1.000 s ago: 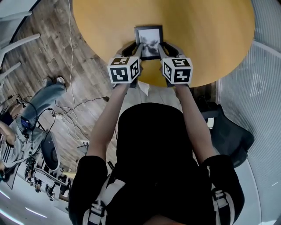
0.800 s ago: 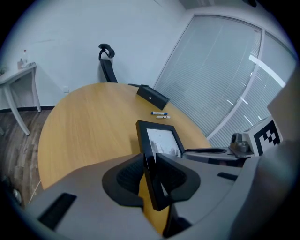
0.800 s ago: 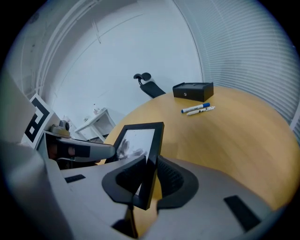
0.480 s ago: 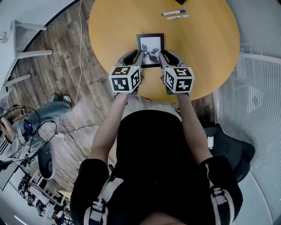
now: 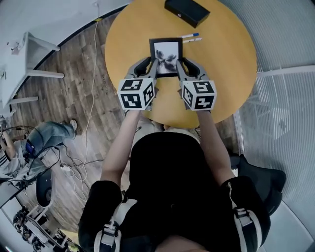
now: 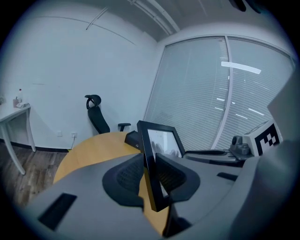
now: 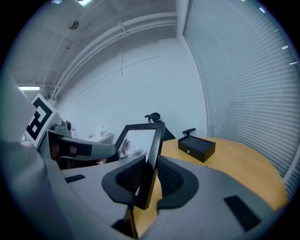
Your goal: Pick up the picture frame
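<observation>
The left gripper [image 5: 152,65] and the right gripper [image 5: 180,65] each clamp a side edge of the picture frame [image 5: 166,55]. It hangs between them at upper centre, seemingly clear of the round table [image 5: 221,74]. Raise both hands evenly and level, so the thin edges neither twist nor slip.

beyond the picture frame [image 5: 166,56], two pens [image 5: 189,37] and a black box [image 5: 187,12] block the way. left and right of the frame, the table [image 5: 226,59] lies open.
</observation>
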The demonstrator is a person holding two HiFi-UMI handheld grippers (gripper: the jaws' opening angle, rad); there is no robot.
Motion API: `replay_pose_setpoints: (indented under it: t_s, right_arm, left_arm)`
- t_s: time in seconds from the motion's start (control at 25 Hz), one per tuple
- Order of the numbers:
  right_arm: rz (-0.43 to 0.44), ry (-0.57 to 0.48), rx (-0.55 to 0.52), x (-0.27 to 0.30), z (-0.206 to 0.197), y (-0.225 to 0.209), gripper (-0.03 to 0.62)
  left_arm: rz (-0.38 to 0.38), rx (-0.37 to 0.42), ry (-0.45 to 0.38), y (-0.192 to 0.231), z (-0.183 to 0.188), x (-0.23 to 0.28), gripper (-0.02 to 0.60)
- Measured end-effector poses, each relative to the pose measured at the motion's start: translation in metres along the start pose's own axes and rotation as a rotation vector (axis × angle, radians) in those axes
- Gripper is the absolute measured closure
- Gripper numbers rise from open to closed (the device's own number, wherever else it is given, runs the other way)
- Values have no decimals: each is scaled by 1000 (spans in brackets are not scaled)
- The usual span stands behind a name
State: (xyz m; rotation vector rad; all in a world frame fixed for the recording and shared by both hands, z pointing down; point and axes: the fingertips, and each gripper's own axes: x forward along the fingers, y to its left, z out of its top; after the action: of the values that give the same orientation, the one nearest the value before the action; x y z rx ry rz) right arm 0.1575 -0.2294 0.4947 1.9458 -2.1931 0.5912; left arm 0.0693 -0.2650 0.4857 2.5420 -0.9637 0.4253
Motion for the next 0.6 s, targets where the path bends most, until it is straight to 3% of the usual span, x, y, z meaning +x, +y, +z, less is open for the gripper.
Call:
replay_pose_setpoints:
  t_s: [0.44, 0.6]
  right_arm:
    - [10, -152, -94, -38, 87, 15, 497]
    - [7, -211, -119, -68, 94, 23, 497]
  left_arm:
    - [-17, 82, -163, -29, 82, -39, 491]
    - [-38, 103, -219, -48, 85, -61, 491]
